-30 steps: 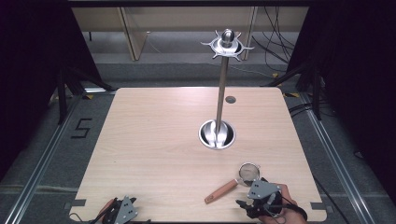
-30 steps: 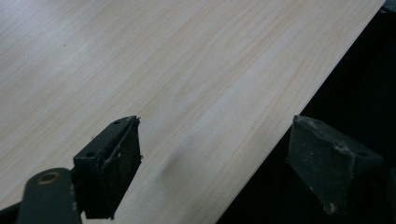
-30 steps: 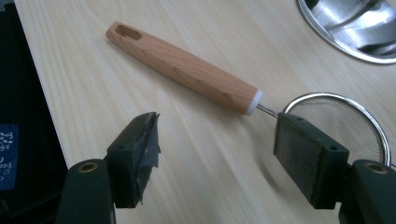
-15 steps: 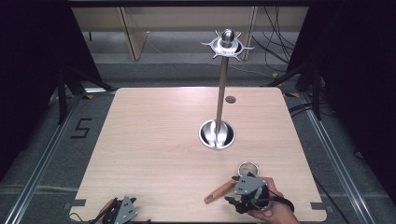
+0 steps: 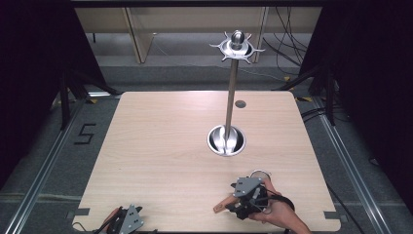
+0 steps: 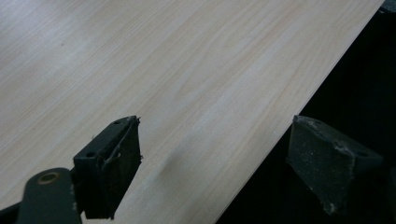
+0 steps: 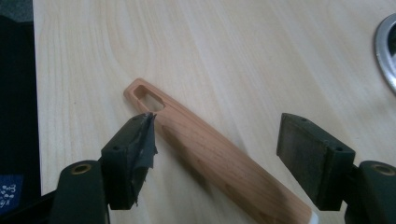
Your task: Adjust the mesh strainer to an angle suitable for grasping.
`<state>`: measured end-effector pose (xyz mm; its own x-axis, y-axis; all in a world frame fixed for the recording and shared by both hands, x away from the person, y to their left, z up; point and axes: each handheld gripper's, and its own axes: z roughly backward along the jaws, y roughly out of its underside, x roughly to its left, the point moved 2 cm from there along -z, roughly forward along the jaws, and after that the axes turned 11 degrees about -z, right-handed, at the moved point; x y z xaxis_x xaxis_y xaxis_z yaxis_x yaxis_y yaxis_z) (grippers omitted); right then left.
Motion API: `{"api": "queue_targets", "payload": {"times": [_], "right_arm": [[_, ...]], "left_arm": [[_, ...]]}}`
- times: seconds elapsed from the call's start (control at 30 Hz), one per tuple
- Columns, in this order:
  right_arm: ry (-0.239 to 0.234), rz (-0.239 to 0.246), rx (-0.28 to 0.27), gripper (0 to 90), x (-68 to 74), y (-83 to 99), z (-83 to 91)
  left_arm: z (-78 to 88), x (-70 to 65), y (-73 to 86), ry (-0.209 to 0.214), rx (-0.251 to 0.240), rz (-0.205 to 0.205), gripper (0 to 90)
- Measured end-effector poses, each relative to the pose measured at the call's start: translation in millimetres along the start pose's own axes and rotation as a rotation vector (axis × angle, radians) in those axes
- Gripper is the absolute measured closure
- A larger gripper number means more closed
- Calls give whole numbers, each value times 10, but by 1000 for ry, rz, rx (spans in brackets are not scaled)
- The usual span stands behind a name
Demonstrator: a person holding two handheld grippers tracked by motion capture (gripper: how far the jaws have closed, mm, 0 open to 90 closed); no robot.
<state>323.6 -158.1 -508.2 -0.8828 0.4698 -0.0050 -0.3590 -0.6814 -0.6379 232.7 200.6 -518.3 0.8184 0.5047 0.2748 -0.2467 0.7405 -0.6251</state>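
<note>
A utensil with a wooden handle (image 5: 220,206) and a round metal head (image 5: 261,172) lies flat near the table's front right. My right gripper (image 5: 234,206) hovers low over it, held by a hand. Up close, the handle (image 7: 196,135), with a slot at its end, runs slantwise between the jaws. The right gripper (image 7: 217,149) is open; its jaws have just been opening, and neither pad presses on the handle. My left gripper (image 5: 127,222) rests at the front left corner. In its own view the left gripper (image 6: 215,154) stands open over the table's edge with nothing between its jaws.
A tall metal stand (image 5: 232,97) rises from a round base (image 5: 226,140) at the table's middle right, topped by a pronged crown (image 5: 236,46). The base's rim (image 7: 385,46) shows in the right gripper view. The wooden table (image 5: 156,146) spreads bare to the left.
The right gripper has moved left along the utensil, from beside the metal head to over the wooden handle. The left gripper has stayed in place.
</note>
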Motion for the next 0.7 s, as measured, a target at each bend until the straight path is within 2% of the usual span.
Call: {"api": "queue_targets", "payload": {"times": [0.03,0.07,0.13,0.17,0.37,0.5,0.53,0.57,0.6,0.63,0.7], "right_arm": [[0,-32,21,289,18,11,-3],[-9,-10,32,289,4,12,-32],[-17,-12,32,290,8,10,-34],[-28,20,28,293,3,4,-47],[-32,11,70,302,-18,23,-78],[-29,11,71,320,-40,19,-90],[-27,-15,76,319,-36,25,-85],[-38,5,72,319,-52,20,-94],[-38,5,72,319,-52,20,-94],[-23,-19,79,325,-52,24,-85],[-25,-20,80,329,-56,24,-87]], "left_arm": [[0,0,0,-5,5,-5,165],[4,-3,-2,-5,0,-2,165],[-1,2,-1,-9,4,-5,165],[1,4,-1,-7,4,-8,165],[-1,0,0,-5,6,-6,165],[-3,1,0,-8,5,-6,165],[3,-6,-1,1,-2,2,165],[1,-1,0,-5,3,-4,165],[1,-1,0,-5,3,-4,165],[1,0,-1,-7,4,-7,165],[2,-1,-1,-5,4,-6,165]]}}
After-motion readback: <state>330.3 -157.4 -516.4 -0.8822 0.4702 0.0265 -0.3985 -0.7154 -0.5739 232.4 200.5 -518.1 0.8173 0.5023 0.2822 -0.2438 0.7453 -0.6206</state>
